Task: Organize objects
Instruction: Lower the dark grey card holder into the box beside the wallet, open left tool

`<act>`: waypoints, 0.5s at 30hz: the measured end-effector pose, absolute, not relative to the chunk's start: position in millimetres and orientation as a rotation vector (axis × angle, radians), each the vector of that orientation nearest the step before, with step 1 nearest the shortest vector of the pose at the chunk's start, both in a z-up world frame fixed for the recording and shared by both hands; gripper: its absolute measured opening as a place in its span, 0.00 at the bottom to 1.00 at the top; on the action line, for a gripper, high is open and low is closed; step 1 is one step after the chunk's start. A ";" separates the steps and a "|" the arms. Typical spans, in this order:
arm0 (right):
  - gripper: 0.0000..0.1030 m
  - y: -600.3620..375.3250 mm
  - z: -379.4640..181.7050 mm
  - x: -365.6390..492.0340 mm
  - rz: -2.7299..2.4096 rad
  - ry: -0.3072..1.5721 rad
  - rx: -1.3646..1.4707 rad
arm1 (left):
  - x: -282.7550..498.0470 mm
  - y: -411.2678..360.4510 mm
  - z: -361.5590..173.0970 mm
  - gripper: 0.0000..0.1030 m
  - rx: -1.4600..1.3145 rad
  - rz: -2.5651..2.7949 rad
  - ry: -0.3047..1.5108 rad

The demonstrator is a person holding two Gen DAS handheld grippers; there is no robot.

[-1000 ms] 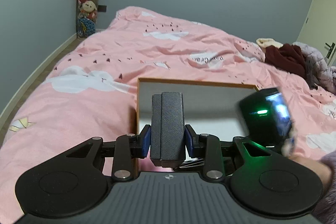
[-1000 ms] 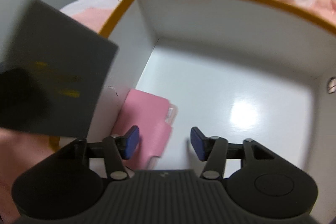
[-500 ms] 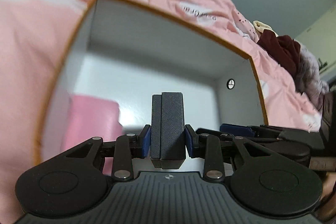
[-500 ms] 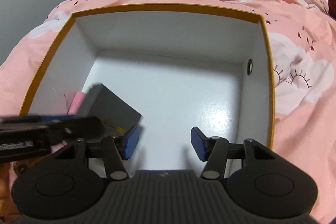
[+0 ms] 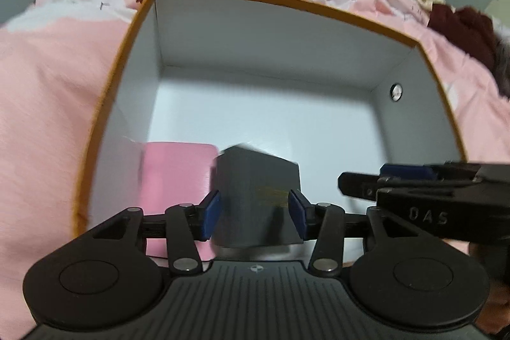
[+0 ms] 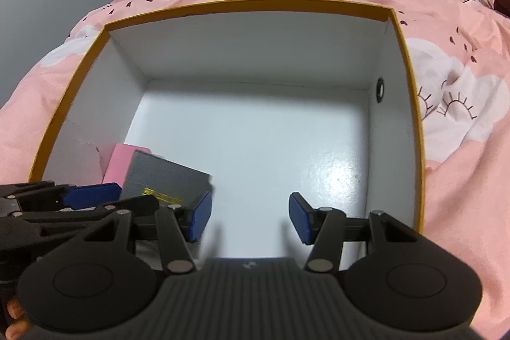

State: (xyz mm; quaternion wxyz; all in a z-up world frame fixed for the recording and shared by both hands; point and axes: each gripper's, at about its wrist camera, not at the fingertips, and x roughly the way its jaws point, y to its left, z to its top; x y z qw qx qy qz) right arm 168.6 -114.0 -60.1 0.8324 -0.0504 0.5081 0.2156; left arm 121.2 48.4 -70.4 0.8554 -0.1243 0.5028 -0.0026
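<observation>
Dark grey box (image 6: 165,180) lying seemingly flat, long axis askew, left gripper (image 5: 255,214) fingers just spreading, right gripper (image 6: 250,220) spread.

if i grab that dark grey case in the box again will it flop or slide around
The dark grey case probably stays stiff: its edges look straight. It leans on the pink pouch, so it may tip flat. The box floor looks glossy, so it might slide.

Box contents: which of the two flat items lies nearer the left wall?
The pink case. It lies beside the left wall of the orange-rimmed box; the dark grey case with gold print overlaps its right side, toward the middle.
</observation>
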 end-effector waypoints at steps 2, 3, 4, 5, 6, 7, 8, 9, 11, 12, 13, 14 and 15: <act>0.54 -111.6 -61.0 167.5 0.464 1.077 -0.109 | 118.8 47.6 -69.0 0.51 -0.225 -0.013 1.056; 0.55 -110.6 -61.6 167.1 0.464 1.077 -0.113 | 117.8 47.1 -68.8 0.46 -0.218 -0.028 1.059; 0.55 -109.9 -62.2 167.0 0.467 1.078 -0.111 | 117.8 47.7 -70.0 0.41 -0.219 -0.035 1.067; 0.55 -109.1 -63.2 167.5 0.469 1.081 -0.107 | 119.6 47.5 -71.5 0.34 -0.221 -0.041 1.076; 0.54 -109.0 -63.8 167.7 0.471 1.082 -0.102 | 120.8 47.7 -73.3 0.32 -0.229 -0.054 1.087; 0.54 -109.0 -64.5 168.0 0.474 1.083 -0.098 | 121.5 48.4 -75.3 0.31 -0.237 -0.063 1.092; 0.54 -109.5 -65.2 168.5 0.475 1.086 -0.092 | 122.2 48.5 -77.0 0.29 -0.239 -0.070 1.095; 0.54 -110.7 -65.7 169.3 0.477 1.090 -0.082 | 123.1 48.0 -78.3 0.29 -0.240 -0.072 1.095; 0.48 -113.1 -67.2 171.5 0.479 1.102 -0.062 | 125.1 47.4 -80.4 0.28 -0.242 -0.075 1.095; 0.43 -114.3 -68.5 173.0 0.481 1.114 -0.049 | 125.9 46.9 -81.5 0.28 -0.241 -0.076 1.098; 0.39 -115.5 -70.3 174.7 0.486 1.131 -0.029 | 126.1 47.2 -81.8 0.28 -0.243 -0.076 1.098; 0.37 -116.1 -71.9 176.0 0.492 1.146 -0.010 | 126.0 47.9 -81.1 0.28 -0.243 -0.074 1.095; 0.33 -116.6 -73.5 177.0 0.499 1.159 0.008 | 124.2 49.2 -79.4 0.28 -0.243 -0.069 1.087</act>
